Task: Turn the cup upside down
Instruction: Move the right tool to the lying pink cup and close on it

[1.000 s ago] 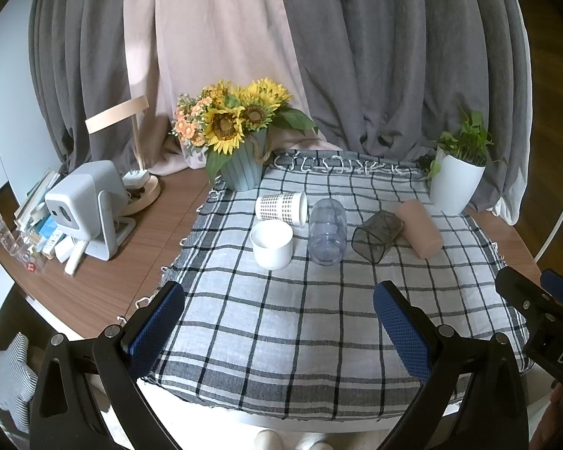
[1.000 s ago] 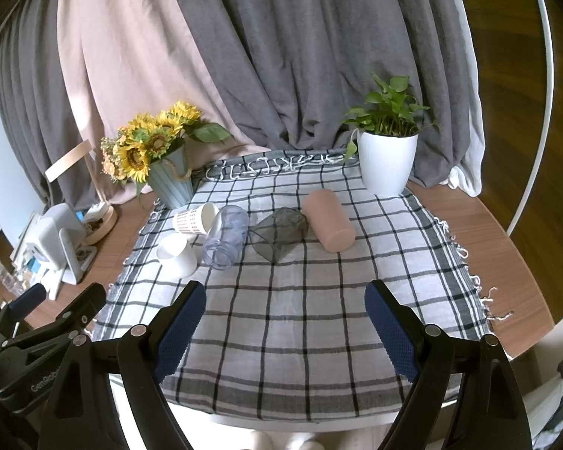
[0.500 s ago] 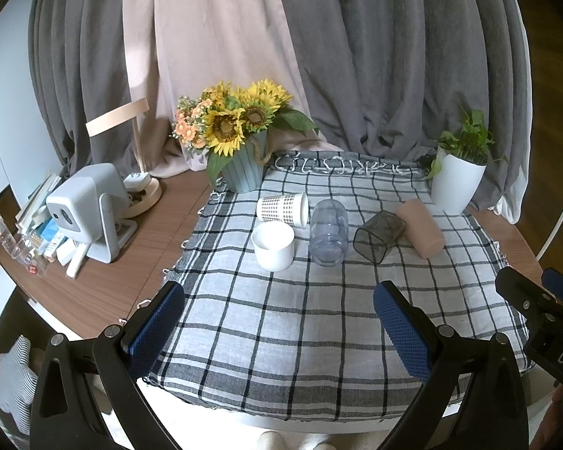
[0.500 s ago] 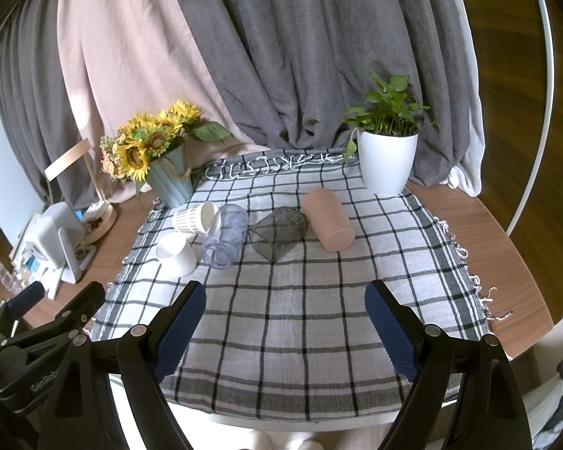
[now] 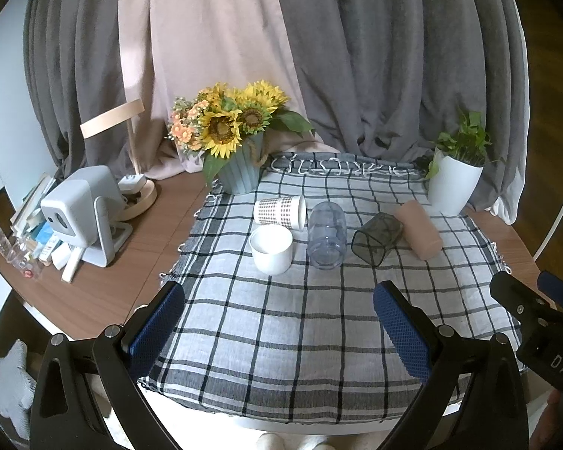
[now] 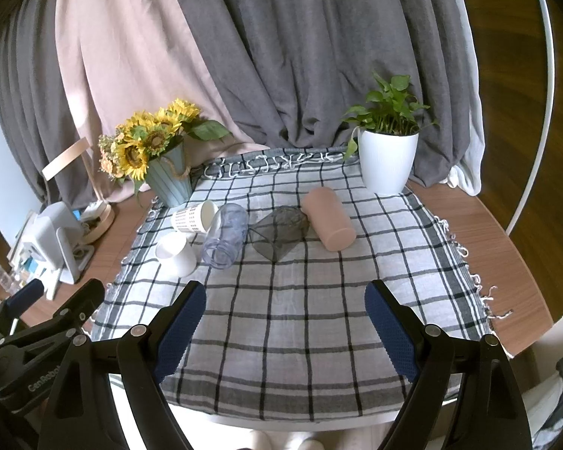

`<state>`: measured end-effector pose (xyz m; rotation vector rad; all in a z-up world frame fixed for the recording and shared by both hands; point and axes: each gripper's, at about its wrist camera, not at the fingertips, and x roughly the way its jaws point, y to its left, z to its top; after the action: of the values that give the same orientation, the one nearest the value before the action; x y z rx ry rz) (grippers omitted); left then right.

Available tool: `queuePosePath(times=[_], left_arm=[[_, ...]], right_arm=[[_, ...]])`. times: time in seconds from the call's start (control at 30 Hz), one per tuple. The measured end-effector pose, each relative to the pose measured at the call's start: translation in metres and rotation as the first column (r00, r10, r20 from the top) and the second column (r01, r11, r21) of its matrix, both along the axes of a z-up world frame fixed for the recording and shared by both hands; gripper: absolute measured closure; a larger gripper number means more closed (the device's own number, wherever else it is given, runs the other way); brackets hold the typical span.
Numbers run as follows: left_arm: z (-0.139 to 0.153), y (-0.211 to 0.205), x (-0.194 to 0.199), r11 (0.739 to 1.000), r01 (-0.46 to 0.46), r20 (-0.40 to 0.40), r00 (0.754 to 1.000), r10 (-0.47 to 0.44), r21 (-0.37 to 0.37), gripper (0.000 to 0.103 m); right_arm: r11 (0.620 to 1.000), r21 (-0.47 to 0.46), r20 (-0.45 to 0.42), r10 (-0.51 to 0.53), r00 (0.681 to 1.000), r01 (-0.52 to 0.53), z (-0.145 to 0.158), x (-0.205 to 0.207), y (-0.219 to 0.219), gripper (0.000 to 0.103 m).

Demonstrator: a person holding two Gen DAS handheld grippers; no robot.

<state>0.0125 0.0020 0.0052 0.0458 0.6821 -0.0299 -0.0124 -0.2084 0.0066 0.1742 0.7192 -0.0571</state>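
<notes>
Several cups sit in a row on the checked cloth (image 5: 281, 318). A white cup (image 5: 271, 248) (image 6: 176, 253) stands upright, mouth up. A dotted paper cup (image 5: 280, 212) (image 6: 194, 218), a clear plastic cup (image 5: 327, 240) (image 6: 225, 239), a dark see-through cup (image 5: 377, 238) (image 6: 279, 232) and a pink cup (image 5: 420, 234) (image 6: 329, 223) lie on their sides. My left gripper (image 5: 279, 328) is open and empty above the cloth's near edge. My right gripper (image 6: 285, 328) is open and empty, to the right of the left one.
A blue vase of sunflowers (image 5: 238, 138) stands at the cloth's back left and a white plant pot (image 5: 452, 183) at the back right. A white projector (image 5: 84, 213), a lamp base and small clutter sit on the wooden table to the left. Curtains hang behind.
Both grippers have drifted very slightly back and up from the table; the cups look a little farther away. Nothing on the cloth has moved.
</notes>
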Motion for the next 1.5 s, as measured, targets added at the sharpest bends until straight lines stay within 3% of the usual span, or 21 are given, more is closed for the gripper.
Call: queuePosePath(times=[0.43, 0.63, 0.87, 1.13, 1.5], left_arm=[[-0.012, 0.005, 0.038, 0.997, 0.074, -0.082, 0.994, -0.076, -0.021, 0.0], [-0.022, -0.008, 0.058, 0.998, 0.06, -0.112, 0.992, -0.063, -0.022, 0.0], [-0.036, -0.038, 0.084, 0.998, -0.056, -0.148, 0.988, 0.05, -0.04, 0.0], [-0.063, -0.071, 0.117, 0.986, -0.16, -0.234, 0.961, 0.145, -0.046, 0.0], [-0.088, -0.11, 0.164, 0.979, -0.204, -0.293, 0.935, 0.202, 0.023, 0.0]], right_arm=[[0.997, 0.004, -0.063, -0.077, 0.995, 0.078, -0.011, 0.024, 0.01, 0.013], [0.995, -0.004, -0.066, -0.1, 0.993, 0.1, -0.019, 0.043, 0.001, 0.013], [0.999, 0.005, -0.105, -0.04, 0.994, 0.041, -0.031, 0.086, -0.029, 0.013], [0.997, 0.012, -0.169, 0.077, 0.983, -0.076, -0.055, 0.146, -0.068, 0.013], [0.984, 0.071, -0.326, 0.175, 0.929, -0.161, -0.112, 0.229, -0.097, 0.013]])
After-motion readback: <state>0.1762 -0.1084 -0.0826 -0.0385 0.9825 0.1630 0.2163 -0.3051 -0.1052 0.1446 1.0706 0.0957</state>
